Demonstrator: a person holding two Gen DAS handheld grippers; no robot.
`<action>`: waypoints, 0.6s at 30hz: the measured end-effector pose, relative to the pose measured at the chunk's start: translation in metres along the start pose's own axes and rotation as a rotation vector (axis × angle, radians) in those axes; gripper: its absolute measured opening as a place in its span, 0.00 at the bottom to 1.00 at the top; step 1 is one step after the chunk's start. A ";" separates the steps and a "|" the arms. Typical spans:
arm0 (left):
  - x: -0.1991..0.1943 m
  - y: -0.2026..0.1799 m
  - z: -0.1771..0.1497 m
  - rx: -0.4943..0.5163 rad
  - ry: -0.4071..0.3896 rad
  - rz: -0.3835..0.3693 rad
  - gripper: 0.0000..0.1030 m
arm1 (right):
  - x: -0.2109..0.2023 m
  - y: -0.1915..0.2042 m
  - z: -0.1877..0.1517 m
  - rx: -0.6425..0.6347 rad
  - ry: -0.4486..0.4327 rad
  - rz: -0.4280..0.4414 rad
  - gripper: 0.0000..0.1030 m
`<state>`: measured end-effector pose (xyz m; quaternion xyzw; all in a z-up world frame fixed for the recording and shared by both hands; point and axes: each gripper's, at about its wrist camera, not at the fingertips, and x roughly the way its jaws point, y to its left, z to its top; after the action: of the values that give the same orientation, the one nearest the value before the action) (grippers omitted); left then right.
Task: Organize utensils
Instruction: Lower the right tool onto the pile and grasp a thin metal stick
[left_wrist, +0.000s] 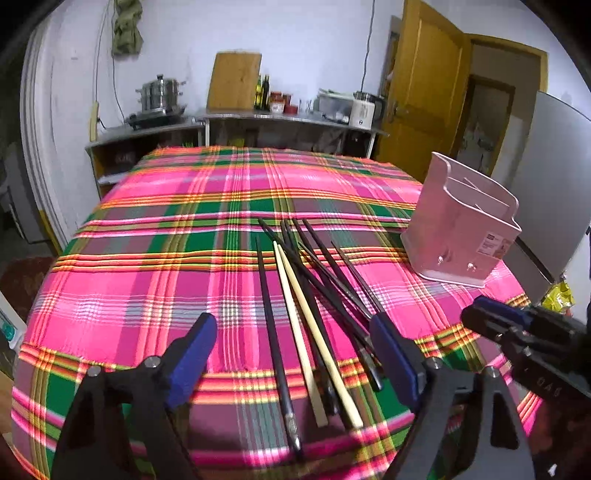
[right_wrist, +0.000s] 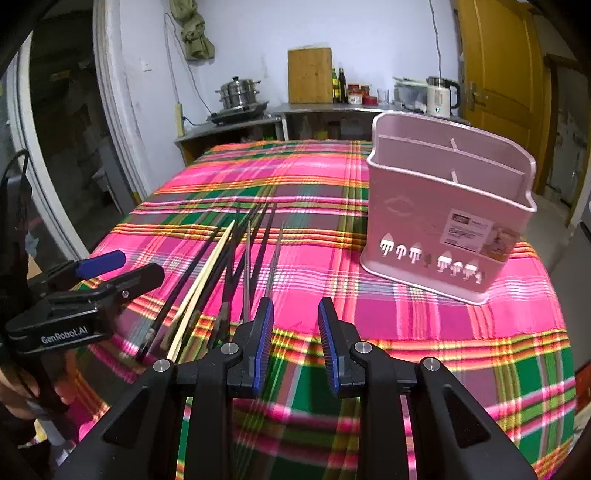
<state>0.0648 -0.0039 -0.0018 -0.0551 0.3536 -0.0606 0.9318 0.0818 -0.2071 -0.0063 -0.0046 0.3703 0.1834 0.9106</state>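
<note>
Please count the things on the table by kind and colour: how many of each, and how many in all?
Pale wooden chopsticks: 2
Dark chopsticks: at least 6; they overlap, so the exact number is unclear
Pink holder: 1
Total: at least 9

Loose chopsticks (left_wrist: 314, 295) beside upright pink holder (right_wrist: 443, 218)

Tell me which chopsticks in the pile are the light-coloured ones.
The two pale wooden chopsticks, lying side by side left of centre in the pile; all the other chopsticks are black or dark.
</note>
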 end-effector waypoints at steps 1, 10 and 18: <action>0.003 0.001 0.003 -0.005 0.006 0.000 0.81 | 0.005 -0.001 0.002 0.006 0.010 0.004 0.25; 0.039 0.003 0.034 -0.075 0.116 -0.120 0.54 | 0.054 0.003 0.021 0.036 0.086 0.068 0.24; 0.067 -0.006 0.050 -0.091 0.184 -0.205 0.33 | 0.087 0.003 0.024 0.066 0.149 0.107 0.12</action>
<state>0.1473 -0.0170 -0.0070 -0.1273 0.4322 -0.1444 0.8810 0.1549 -0.1722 -0.0474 0.0315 0.4424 0.2189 0.8691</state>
